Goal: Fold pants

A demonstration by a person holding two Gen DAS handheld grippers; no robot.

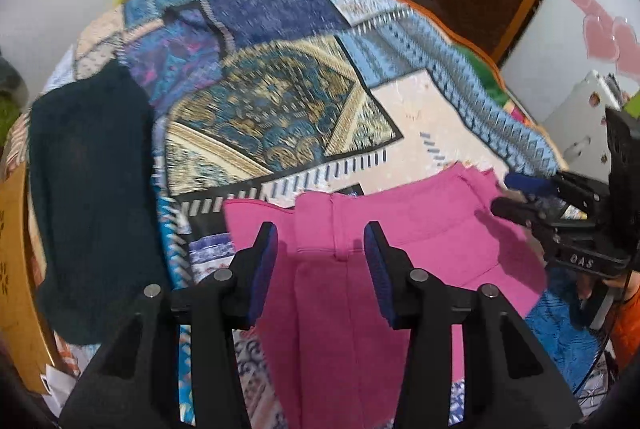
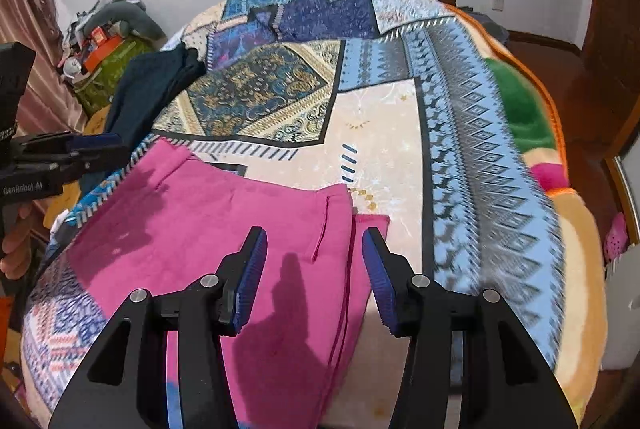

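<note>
Garment: bright pink cotton pants [image 1: 384,229], waistband end away from the cameras, lying on the near part of the bed.
Bedding: blue, cream and gold patchwork-print blanket [image 2: 380,117] under the pants.
Left gripper [image 1: 321,249]: blue-padded fingers spread, hovering over the waistband, pinching nothing.
Right gripper [image 2: 314,257]: fingers spread above the pants' side edge, holding nothing.
Other item: dark teal knitted garment [image 1: 92,197] at the blanket's left, well apart from the pants.

Left tool [image 1: 321,233] and right tool [image 2: 315,239] both hang with fingers spread apart, gripping nothing
</note>
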